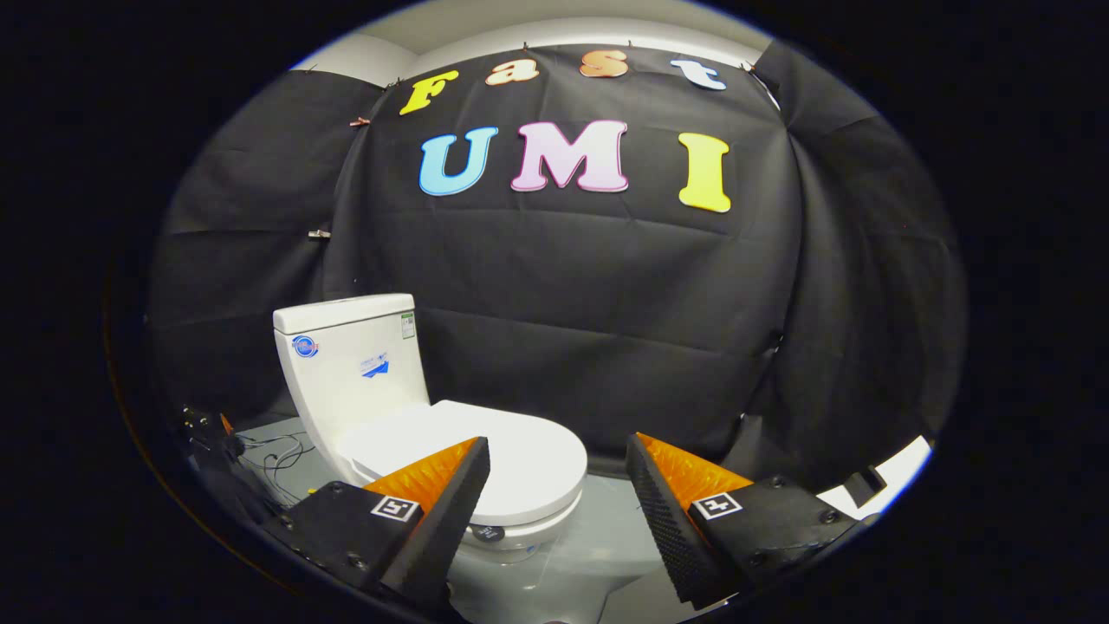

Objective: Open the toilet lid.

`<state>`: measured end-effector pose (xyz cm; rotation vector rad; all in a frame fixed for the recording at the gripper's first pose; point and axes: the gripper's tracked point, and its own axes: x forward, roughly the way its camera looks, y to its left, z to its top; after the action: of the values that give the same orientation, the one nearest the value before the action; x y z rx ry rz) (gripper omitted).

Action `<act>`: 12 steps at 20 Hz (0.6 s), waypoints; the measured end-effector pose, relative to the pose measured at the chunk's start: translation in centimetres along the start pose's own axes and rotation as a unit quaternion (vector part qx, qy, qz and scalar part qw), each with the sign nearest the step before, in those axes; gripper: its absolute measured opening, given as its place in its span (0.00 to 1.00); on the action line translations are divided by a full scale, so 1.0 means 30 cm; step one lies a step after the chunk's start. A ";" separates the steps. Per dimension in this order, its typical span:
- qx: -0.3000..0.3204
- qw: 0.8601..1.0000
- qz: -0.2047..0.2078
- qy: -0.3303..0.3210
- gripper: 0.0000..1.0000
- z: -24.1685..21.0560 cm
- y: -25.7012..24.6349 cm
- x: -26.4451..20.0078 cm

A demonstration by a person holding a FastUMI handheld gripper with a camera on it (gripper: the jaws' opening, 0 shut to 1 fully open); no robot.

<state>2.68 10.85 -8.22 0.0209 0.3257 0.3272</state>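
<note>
Black cloth is hanging behind the toilet (364, 381). Its lid (494, 455) is lying shut, just past our left finger. We are holding our claw (557, 477) spread wide, empty, ready to catch the lid's rim.

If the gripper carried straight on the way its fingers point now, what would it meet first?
Probably the front of the closed toilet lid, which lies just ahead of the open gripper, mostly before one finger. Depth is hard to judge; the gap's centre may instead pass beside the lid toward the floor and cloth wall.
</note>
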 end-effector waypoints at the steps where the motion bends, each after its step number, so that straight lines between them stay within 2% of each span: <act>1: 0.024 1.000 0.007 0.017 0.98 -0.026 0.017 0.031; 4: 0.113 0.988 0.047 0.095 0.98 -0.173 0.120 0.137; 7: 0.156 0.973 0.068 0.156 0.99 -0.319 0.193 0.223; 10: 0.225 0.945 0.050 0.231 0.99 -0.472 0.185 0.313; 12: 0.276 0.919 0.034 0.281 0.99 -0.613 0.170 0.339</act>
<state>4.35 18.33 -28.46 0.5040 0.9849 0.2974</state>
